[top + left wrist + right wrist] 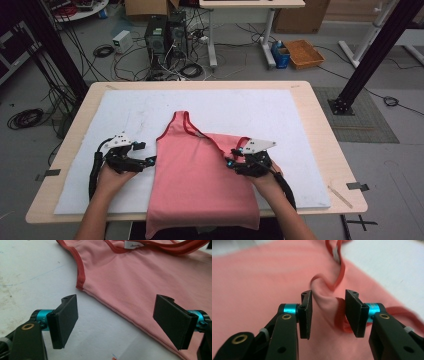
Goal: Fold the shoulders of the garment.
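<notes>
Folding the pink tank top [200,175]: it lies flat on the white mat [125,115] over the surface [320,140], neckline away from me, hem hanging over the near edge. The right shoulder strap [220,142] is already brought inward across the chest, so I judge the step in hand to be the release of that first fold

Right tool [239,159]: sits on the garment by the folded strap. In the right gripper view the jaws are partly apart with a raised pucker of pink cloth and red trim [329,293] between them; the pads do not appear to press it, so I read this as cloth let go, not pinched

Left tool [149,161]: just beside the garment's left side seam, resting over the mat. In the left gripper view the jaws are spread wide, nothing between them, the side seam [120,312] and red armhole trim [80,272] lying ahead

Next move, as I judge it: lift the right tool clear without dragging the pucker, then bring the left tool onto the left strap or side edge and fold it inward to match. Needs a low approach so one pad slips under the single layer
</notes>
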`<state>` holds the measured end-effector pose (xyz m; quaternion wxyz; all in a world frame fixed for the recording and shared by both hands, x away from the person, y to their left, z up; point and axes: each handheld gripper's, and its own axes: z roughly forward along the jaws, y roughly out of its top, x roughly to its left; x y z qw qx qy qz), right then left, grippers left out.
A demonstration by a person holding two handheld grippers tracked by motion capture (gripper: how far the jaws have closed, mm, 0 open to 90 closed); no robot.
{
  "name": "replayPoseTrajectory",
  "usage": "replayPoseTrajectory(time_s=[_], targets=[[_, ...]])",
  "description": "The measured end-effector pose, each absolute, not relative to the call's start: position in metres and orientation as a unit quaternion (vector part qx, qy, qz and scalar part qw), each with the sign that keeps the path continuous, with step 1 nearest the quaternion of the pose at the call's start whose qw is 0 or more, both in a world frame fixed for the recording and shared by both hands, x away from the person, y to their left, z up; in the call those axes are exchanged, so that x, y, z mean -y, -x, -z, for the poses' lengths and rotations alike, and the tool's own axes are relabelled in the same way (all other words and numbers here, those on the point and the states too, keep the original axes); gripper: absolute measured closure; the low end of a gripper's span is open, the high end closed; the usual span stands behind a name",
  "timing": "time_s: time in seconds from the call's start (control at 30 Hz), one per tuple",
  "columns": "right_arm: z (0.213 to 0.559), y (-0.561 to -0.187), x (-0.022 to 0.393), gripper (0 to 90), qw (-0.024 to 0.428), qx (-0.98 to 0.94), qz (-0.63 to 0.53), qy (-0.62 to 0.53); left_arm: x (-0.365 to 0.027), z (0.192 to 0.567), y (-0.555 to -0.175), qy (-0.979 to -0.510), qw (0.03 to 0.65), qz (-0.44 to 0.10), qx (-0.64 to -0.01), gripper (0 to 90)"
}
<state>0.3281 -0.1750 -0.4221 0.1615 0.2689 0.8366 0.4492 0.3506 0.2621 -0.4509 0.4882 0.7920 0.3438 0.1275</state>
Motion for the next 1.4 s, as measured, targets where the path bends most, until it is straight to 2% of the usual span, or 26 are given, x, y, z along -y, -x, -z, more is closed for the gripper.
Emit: replayPoseTrajectory(time_s=[0.17, 0.47, 0.53, 0.9, 1.07, 1.1, 1.13, 1.17, 1.2, 1.4], targets=[[0.400, -0.329, 0.182, 56.3, 0.177, -0.813, -0.484, -0.269, -0.262, 0.451, -0.351, -0.793, 0.486, -0.126, -0.344, 20.2], [0.427, -0.340, 0.173, 55.7, 0.140, -0.843, -0.442, -0.272, -0.263, 0.451, -0.352, -0.791, 0.488, -0.124, -0.347, 20.3], [0.432, -0.335, 0.172, 59.8, 0.129, -0.853, -0.431, -0.265, -0.263, 0.451, -0.352, -0.790, 0.489, -0.122, -0.349, 20.2], [0.444, -0.324, 0.167, 72.1, 0.135, -0.883, -0.382, -0.236, -0.263, 0.451, -0.352, -0.791, 0.488, -0.122, -0.348, 20.3], [0.446, -0.320, 0.165, 72.5, 0.137, -0.886, -0.380, -0.228, -0.263, 0.451, -0.352, -0.792, 0.486, -0.121, -0.348, 20.3], [0.446, -0.320, 0.165, 71.2, 0.136, -0.886, -0.379, -0.229, -0.263, 0.451, -0.352, -0.793, 0.486, -0.122, -0.348, 20.2], [0.446, -0.321, 0.165, 65.1, 0.135, -0.886, -0.380, -0.229, -0.263, 0.451, -0.352, -0.793, 0.486, -0.121, -0.348, 20.2], [0.445, -0.321, 0.167, 53.6, 0.134, -0.884, -0.381, -0.234, -0.263, 0.451, -0.352, -0.793, 0.485, -0.121, -0.348, 20.3], [0.443, -0.322, 0.169, 49.7, 0.138, -0.879, -0.386, -0.241, -0.263, 0.451, -0.352, -0.793, 0.485, -0.122, -0.348, 20.3], [0.433, -0.326, 0.207, 35.9, 0.159, -0.828, -0.442, -0.308, -0.266, 0.451, -0.353, -0.782, 0.495, -0.116, -0.361, 20.3]])
